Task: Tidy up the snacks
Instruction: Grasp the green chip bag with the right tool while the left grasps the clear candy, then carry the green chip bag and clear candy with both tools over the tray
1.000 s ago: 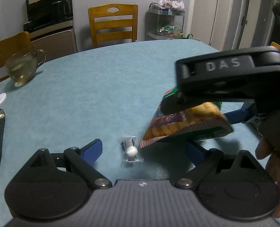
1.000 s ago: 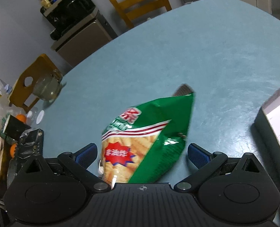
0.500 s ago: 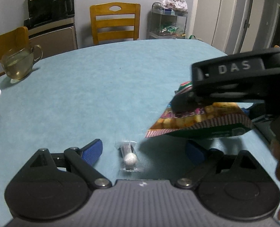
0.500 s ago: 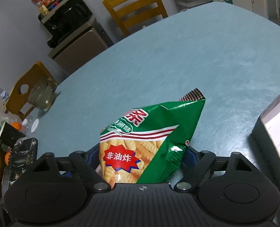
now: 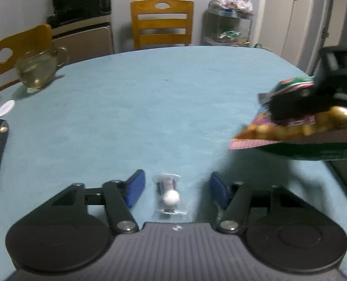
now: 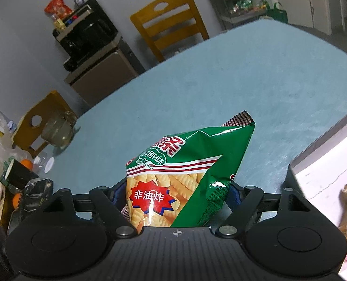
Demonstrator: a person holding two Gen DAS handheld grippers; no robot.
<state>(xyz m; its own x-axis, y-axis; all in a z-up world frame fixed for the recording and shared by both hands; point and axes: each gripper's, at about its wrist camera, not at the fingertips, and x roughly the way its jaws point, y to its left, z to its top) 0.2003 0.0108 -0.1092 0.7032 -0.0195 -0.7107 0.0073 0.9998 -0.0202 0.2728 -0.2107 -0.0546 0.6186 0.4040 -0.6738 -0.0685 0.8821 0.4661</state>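
At nine o'clock a glass pitcher (image 5: 38, 71) stands on the table (image 5: 150, 107). At six, the left gripper (image 5: 177, 190) straddles a small wrapped candy (image 5: 168, 194), its fingers (image 5: 136, 190) closing but apparently not yet touching it. At three, the right gripper (image 6: 173, 197) has the green snack bag (image 6: 185, 175) pinched, closing, lifted above the table. Next probably comes carrying it to the white tray (image 6: 325, 175).

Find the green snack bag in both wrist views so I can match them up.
Left wrist: green snack bag at the right edge, lifted off the table, with the right gripper on it.
Right wrist: bottom centre, between the right gripper pads.
Shared landmark: the glass cup on the blue table's left side.
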